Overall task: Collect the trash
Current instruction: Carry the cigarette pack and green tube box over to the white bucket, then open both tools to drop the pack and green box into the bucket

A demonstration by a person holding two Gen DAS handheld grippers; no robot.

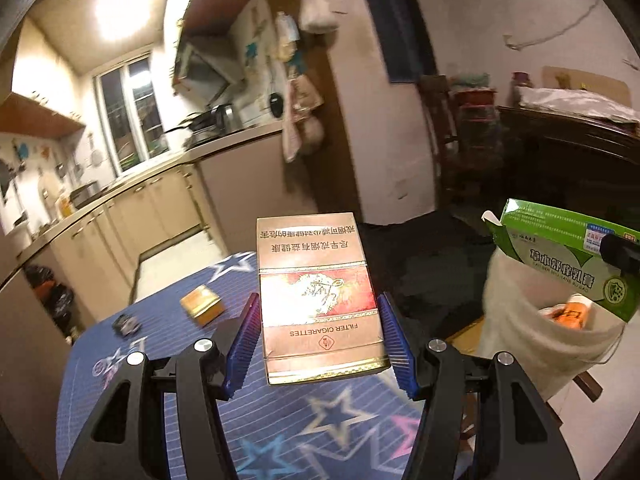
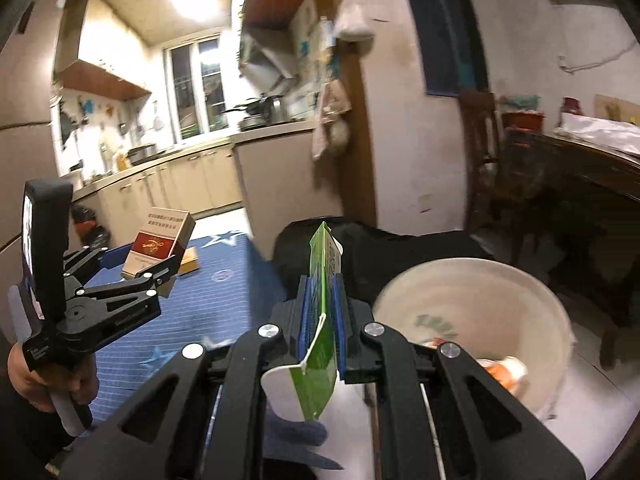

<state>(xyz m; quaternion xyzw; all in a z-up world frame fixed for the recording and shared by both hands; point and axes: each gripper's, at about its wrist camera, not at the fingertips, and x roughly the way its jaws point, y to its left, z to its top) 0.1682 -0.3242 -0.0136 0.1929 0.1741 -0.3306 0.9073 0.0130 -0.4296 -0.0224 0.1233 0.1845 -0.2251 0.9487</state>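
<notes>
Left wrist view first: the left tongs (image 1: 320, 340) are pinching a cigarette pack (image 1: 318, 292) by its two long sides, blue ribbed pads pressed flat against it, and the pack hangs clear above the blue star-patterned surface (image 1: 280, 432). Beyond the pack on that cloth lie a small yellow box (image 1: 202, 305) and a little dark object (image 1: 126, 325), too blurred to name. Over to the pack's right stands a white bucket (image 1: 532, 356) with orange-and-white scraps (image 1: 570, 312) already in it, and a green carton (image 1: 572, 256) hangs right above its mouth with a black fingertip on its right end.

Switch to the right wrist view and that carton explains itself: the right tongs (image 2: 320, 308) are squeezed tight on the flattened green carton (image 2: 322, 292), edge-on between the blue pads, a white flap curling out below. The white bucket (image 2: 480, 320) sits just right of the carton, rim open, litter visible inside. Left of the carton, the left tongs (image 2: 154, 268) show from the side with the cigarette pack (image 2: 158, 246) clamped over the blue surface (image 2: 208, 304), and a hand (image 2: 36, 376) grips the handle underneath. Kitchen cupboards run behind, everything smeared with motion blur.
</notes>
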